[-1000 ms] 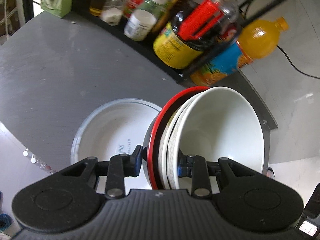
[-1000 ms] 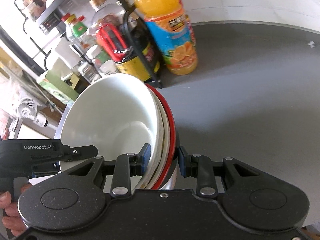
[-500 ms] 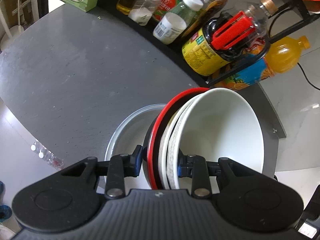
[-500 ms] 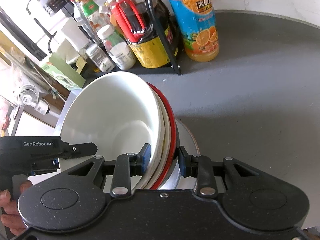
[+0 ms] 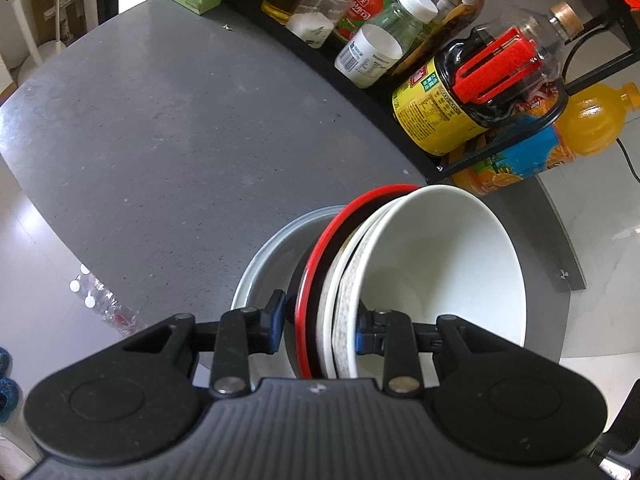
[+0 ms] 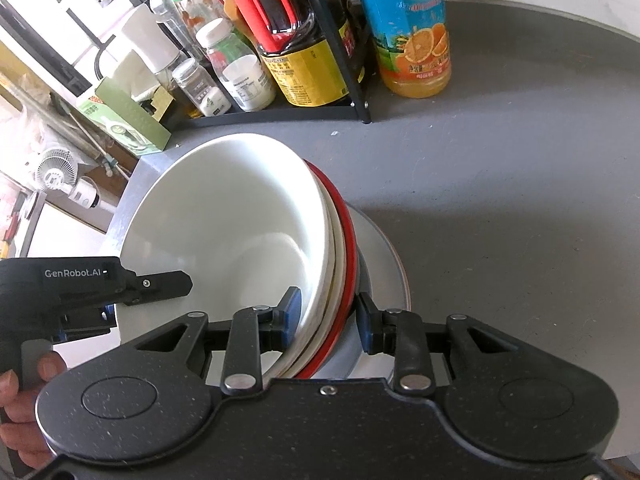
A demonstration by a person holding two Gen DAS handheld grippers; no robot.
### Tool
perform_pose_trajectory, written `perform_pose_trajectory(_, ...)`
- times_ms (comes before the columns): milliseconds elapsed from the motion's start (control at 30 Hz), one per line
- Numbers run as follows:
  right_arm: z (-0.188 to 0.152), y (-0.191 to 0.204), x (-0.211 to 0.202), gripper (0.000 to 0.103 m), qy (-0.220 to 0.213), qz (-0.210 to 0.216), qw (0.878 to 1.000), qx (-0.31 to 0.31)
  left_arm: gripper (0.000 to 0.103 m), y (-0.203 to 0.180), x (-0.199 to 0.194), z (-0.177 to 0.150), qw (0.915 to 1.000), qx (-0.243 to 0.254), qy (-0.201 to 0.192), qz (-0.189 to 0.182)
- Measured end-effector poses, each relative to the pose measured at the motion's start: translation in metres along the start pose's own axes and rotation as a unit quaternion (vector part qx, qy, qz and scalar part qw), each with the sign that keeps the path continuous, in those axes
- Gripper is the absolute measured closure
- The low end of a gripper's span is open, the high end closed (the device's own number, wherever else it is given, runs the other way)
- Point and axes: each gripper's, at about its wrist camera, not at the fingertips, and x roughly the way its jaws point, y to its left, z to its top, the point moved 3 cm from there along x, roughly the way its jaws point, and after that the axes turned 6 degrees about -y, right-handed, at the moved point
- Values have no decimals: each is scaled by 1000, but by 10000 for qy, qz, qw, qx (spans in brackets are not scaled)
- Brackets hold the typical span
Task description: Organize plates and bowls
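Observation:
A nested stack of bowls, with a white bowl [image 5: 440,264] innermost and a red-rimmed black bowl [image 5: 344,220] outermost, is held tilted over a grey-white plate [image 5: 260,264] on the grey table. My left gripper [image 5: 320,328] is shut on the stack's near rim. On the opposite side, my right gripper [image 6: 328,316] is shut on the rim of the same stack, around the white bowl [image 6: 224,216] and the red rim [image 6: 348,232]. The plate [image 6: 384,264] shows below and beside the stack. Whether the stack touches the plate is hidden.
A black rack [image 5: 436,168] of bottles and jars lines the table's back, including a soy sauce jug [image 5: 460,108]. An orange juice bottle [image 6: 412,32] stands beside it and a green box [image 6: 124,120] at its other end. The table edge [image 5: 52,208] runs close on the left. A hand [image 6: 16,400] holds the left gripper.
Both views have drawn back and up from the rack, so the bottles look farther off. The stack stays gripped on both sides, and more of the plate is covered by it.

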Motion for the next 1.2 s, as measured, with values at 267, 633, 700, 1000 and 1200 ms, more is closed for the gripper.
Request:
perform_pose_trajectory(267, 0, -5, -7, 57, -88, 417, 9991, -83, 56, -13, -8, -5, 9995, -29, -170, 259)
perform_pose_trajectory(633, 24, -20, -32, 18, -516, 551, 9955, -568, 19, -31, -34, -11, 9936, 55, -762, 835)
perform_pose_trajectory(700, 25, -23, -35, 18, -564, 532, 9957, -510, 17, -33, -38, -11, 9926, 147, -846, 859)
perform_pose_trajectory(1000, 7, -15, -56, 12, -982, 110, 9951, -40, 14, -42, -50, 1, 9917, 750, -929, 469)
perform_pose_trajectory(1200, -15, 2, -72, 11, -1563, -501, 9849, 546, 13, -33, -61, 9, 9861, 1480, -756, -42)
